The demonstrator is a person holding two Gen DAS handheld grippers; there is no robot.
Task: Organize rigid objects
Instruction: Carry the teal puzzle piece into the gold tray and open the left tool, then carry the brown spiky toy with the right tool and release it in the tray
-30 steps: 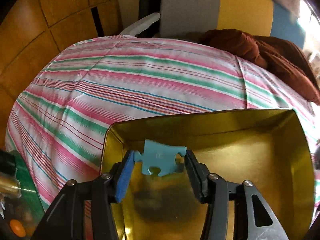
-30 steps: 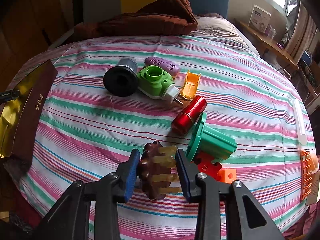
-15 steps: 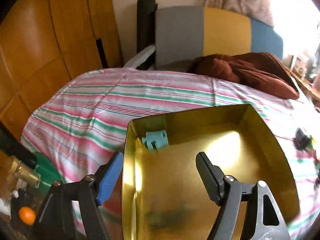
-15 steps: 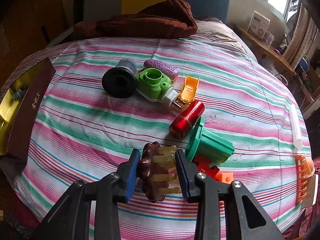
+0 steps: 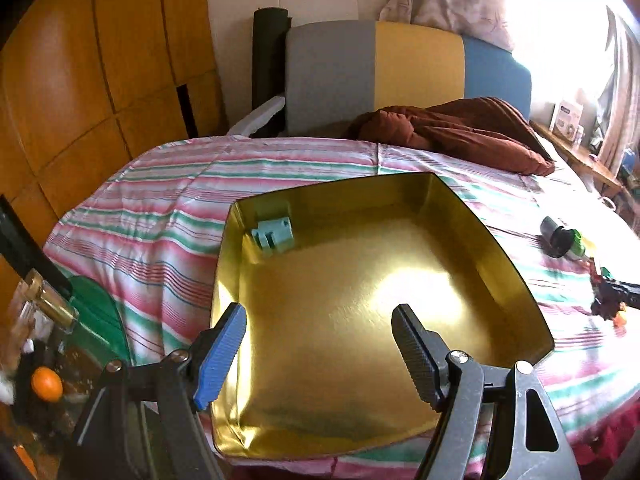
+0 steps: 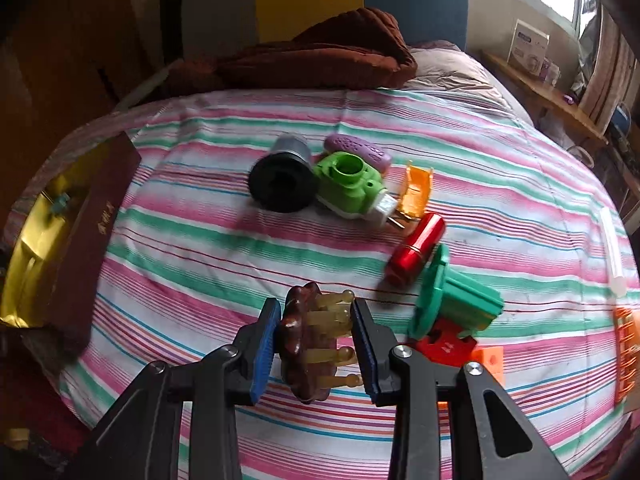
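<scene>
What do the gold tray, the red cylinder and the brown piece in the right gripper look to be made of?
Gold tray: likely foil-lined card or thin metal; mirror-like gold inside, matte maroon outer wall.
Red cylinder: probably anodised metal or glossy plastic, given its bright streak highlight.
Brown piece: glossy hard plastic, with translucent amber ball-tipped prongs, clamped in the right gripper.

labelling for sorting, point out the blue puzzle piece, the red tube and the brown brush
blue puzzle piece (image 5: 276, 235), left wrist view, its flat face
red tube (image 6: 416, 249), right wrist view, middle of its side
brown brush (image 6: 297, 334), right wrist view, its brown back
</scene>
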